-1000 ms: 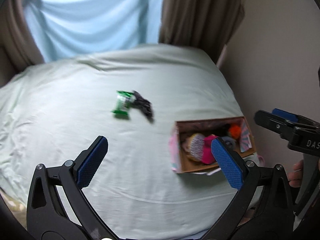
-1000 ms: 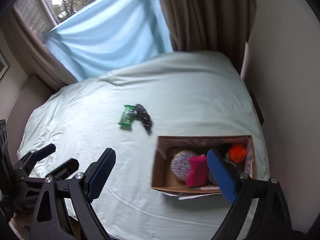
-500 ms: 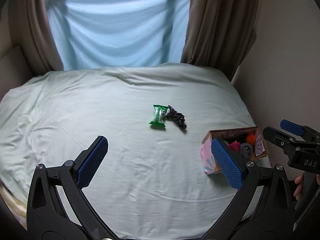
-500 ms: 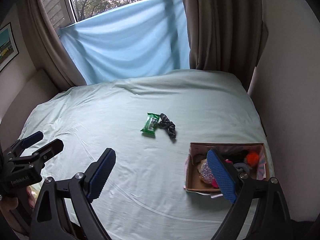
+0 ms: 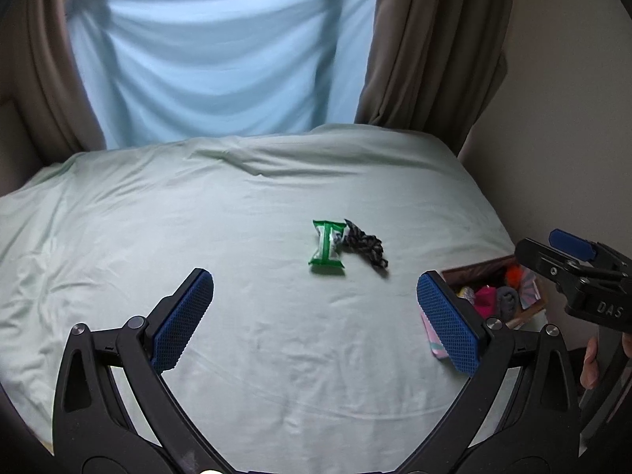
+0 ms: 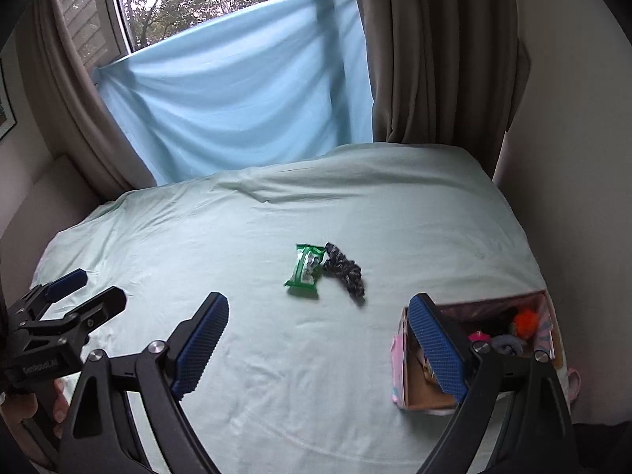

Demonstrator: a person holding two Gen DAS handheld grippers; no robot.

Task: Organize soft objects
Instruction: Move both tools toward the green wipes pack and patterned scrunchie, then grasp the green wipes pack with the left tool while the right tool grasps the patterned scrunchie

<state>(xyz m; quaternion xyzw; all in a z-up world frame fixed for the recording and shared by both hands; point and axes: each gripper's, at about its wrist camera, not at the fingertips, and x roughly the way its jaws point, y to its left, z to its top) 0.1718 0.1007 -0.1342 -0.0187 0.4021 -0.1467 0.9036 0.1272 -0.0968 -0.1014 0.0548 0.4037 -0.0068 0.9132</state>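
A green packet [image 5: 327, 248] [image 6: 305, 271] lies in the middle of the pale green bed sheet [image 5: 197, 205], touching a dark patterned scrunchie [image 5: 365, 245] [image 6: 345, 270] on its right. A cardboard box [image 5: 525, 308] [image 6: 410, 363] at the bed's right edge holds a pink item, a grey item and an orange pom-pom [image 6: 525, 322]. My left gripper [image 5: 316, 320] is open and empty, near of the packet. My right gripper [image 6: 316, 349] is open and empty, its right finger in front of the box. Each gripper shows in the other's view.
A blue cloth [image 6: 237, 98] hangs across the window behind the bed, with brown curtains [image 6: 434, 59] on both sides. A wall [image 5: 572, 98] runs along the bed's right edge, beside the box.
Both grippers have drawn back and tilted up from the box. The box has slid to the right edge of both views. The packet and scrunchie lie as before.
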